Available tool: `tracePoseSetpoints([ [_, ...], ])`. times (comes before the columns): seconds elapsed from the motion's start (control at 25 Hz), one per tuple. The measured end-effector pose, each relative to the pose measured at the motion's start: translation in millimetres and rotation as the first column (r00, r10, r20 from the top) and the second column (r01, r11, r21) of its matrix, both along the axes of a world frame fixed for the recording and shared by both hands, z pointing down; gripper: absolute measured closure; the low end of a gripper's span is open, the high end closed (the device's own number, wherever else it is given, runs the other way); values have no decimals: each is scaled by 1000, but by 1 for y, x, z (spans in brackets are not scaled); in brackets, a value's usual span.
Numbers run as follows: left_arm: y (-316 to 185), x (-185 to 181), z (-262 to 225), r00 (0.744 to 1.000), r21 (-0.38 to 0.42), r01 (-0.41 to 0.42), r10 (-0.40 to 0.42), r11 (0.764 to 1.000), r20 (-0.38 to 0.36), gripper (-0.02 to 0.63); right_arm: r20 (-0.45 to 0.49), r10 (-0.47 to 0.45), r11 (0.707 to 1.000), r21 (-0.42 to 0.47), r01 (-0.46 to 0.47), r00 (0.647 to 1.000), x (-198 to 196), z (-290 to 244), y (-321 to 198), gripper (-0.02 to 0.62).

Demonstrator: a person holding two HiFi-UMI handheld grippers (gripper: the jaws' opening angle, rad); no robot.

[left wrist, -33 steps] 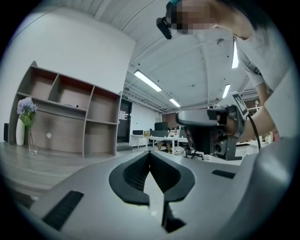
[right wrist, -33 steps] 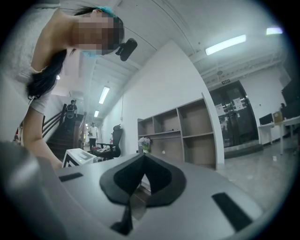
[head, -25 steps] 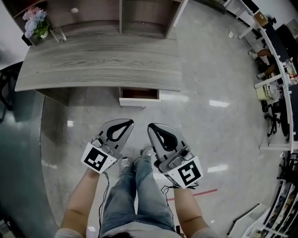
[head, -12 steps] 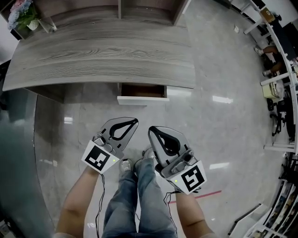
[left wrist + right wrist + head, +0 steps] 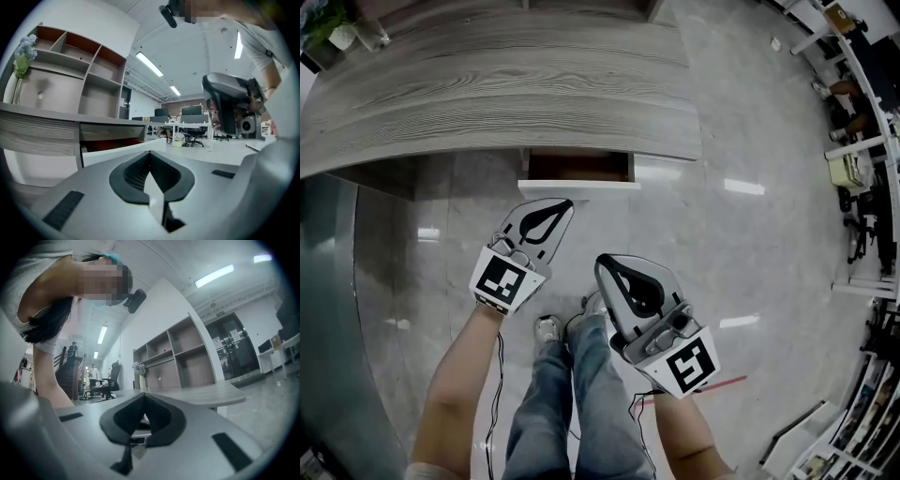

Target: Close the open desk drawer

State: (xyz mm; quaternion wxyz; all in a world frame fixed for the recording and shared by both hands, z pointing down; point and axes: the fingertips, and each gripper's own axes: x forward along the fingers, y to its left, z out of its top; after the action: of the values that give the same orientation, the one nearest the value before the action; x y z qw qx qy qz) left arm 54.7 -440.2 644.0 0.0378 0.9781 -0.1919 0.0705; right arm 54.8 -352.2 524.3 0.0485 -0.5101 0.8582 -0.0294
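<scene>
The open drawer [image 5: 578, 168] juts out from under the front edge of the grey wooden desk [image 5: 506, 103], with its white front panel [image 5: 579, 186] facing me. My left gripper [image 5: 560, 203] is shut and holds nothing; its tip sits just short of that panel, slightly left of its middle. In the left gripper view the drawer's white front [image 5: 115, 153] and red-brown inside lie right beyond the left gripper [image 5: 150, 153]. My right gripper [image 5: 605, 260] is shut too, empty, lower and further back from the drawer. In its own view the right gripper [image 5: 144, 397] points at the desk top [image 5: 201, 393].
A shelf unit [image 5: 183, 357] stands at the back of the desk, with a vase of flowers [image 5: 139, 373] at its left end. A dark glass panel [image 5: 333, 309] runs along the left. Polished floor [image 5: 750, 244] spreads to the right, with office desks and chairs [image 5: 862, 141] at the far right.
The left gripper has moved forward and up to the drawer's front panel. The right gripper has stayed back. The desk and drawer have come nearer in the head view.
</scene>
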Motion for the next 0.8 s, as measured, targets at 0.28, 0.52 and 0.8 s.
tracePoseSetpoints([
  [0.28,-11,13,12,998,31,-4,3,1000,55,597,6,8,1000,-10,-8,1000,7,3,-1,588],
  [0.52,-26,21,13,999,5,25,-25,1000,25,598,10,4,1000,-16,-4,1000,16,6,-13,588],
  [0.8,-55,28,12,997,30,49,-51,998,63,598,23,9,1000,-25,-9,1000,23,9,-21,588],
])
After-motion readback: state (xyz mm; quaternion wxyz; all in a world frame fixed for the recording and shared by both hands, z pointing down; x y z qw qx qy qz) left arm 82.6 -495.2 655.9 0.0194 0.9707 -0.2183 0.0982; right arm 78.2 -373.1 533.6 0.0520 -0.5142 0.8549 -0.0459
